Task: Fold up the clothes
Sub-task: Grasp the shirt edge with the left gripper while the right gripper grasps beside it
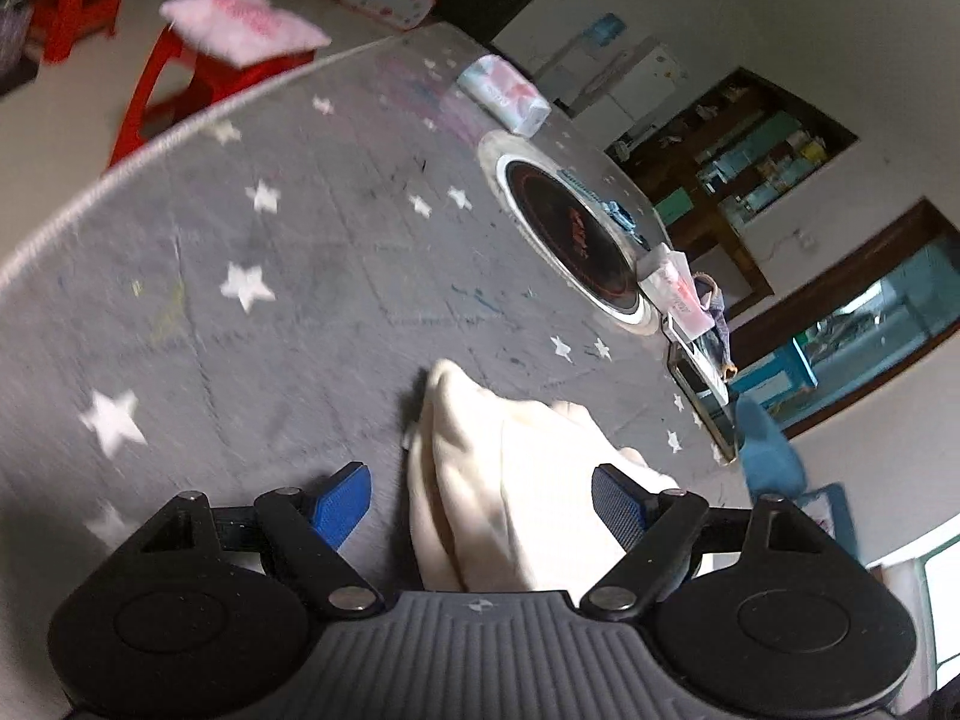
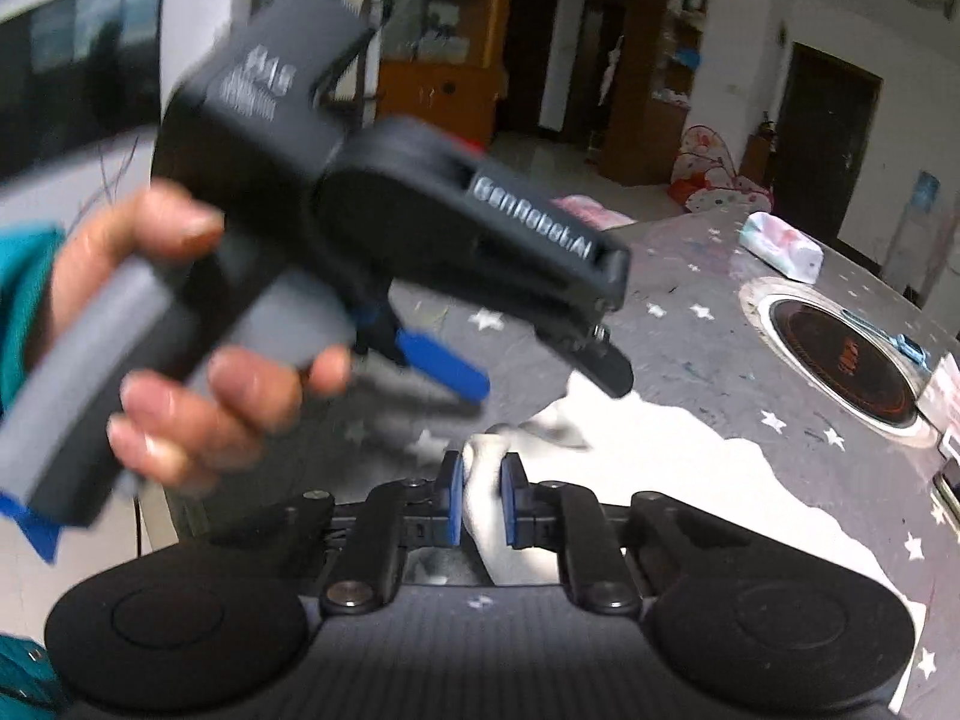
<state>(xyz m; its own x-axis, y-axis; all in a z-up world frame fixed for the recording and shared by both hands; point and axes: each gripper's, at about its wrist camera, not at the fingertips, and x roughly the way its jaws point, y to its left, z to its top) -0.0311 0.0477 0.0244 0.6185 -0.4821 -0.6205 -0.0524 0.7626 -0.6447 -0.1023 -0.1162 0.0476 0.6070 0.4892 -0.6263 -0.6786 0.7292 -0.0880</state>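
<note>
Left gripper [image 1: 480,495] spread wide above cream garment [image 1: 516,480] bunched on star-print desk [image 1: 240,300]. Right gripper [image 2: 481,501] pinches a garment fold. Left gripper's casing reads "GenRobot.AI".

One cream garment [image 1: 510,480]; two grippers: left gripper [image 1: 480,507], right gripper [image 2: 482,501]; two red stools [image 1: 174,72]; one tissue pack [image 1: 504,95]; one induction hob [image 1: 576,240].

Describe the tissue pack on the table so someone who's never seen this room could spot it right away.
Start at the round grey table with the white star print, then find the black induction burner sunk into its middle. Just past the burner, near the far edge, lies the tissue pack: a soft rectangular packet, white with pale blue and pink print. The cream garment is far larger and plain.
</note>
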